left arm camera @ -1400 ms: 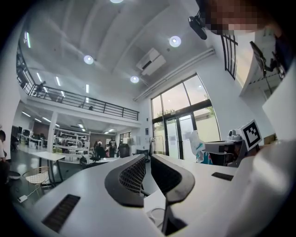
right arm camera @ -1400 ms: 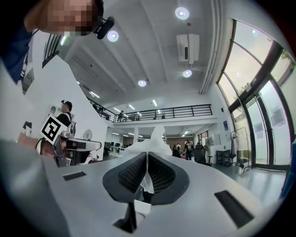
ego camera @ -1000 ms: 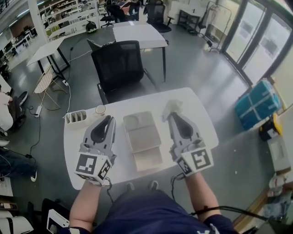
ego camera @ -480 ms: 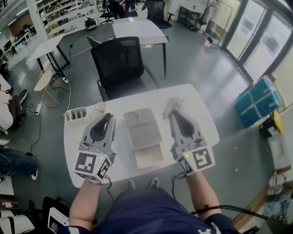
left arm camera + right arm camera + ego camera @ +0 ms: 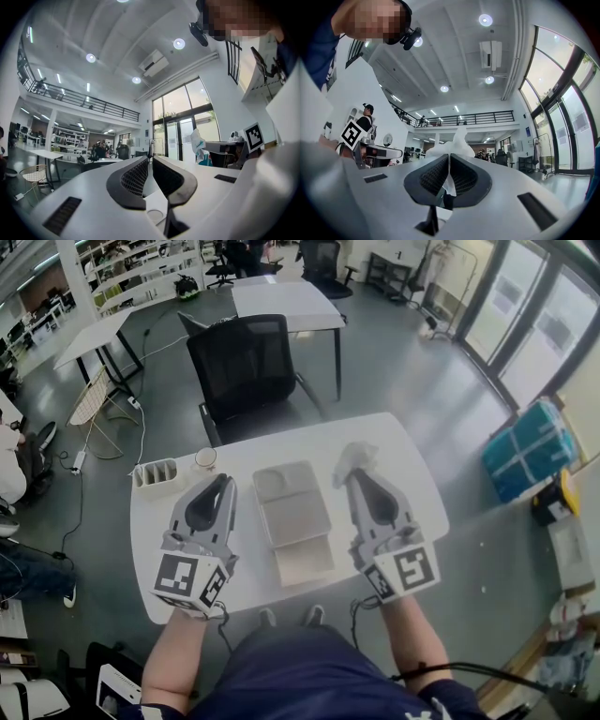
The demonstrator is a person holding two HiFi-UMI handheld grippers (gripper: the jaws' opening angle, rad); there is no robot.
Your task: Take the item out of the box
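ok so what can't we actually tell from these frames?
- Inside of the box: head view, too small and soft to tell whether anything is in it; both gripper views look past it into the room.
- White item in the right gripper: material unclear; the jaws cover its lower part in the right gripper view.
- Round thing beside the white rack: too small in the head view.

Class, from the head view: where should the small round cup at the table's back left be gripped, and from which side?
Probably across its round wall, coming from above with the left gripper, nearest and empty. The cup stands upright, open end up; the slotted holder sits close at its left.
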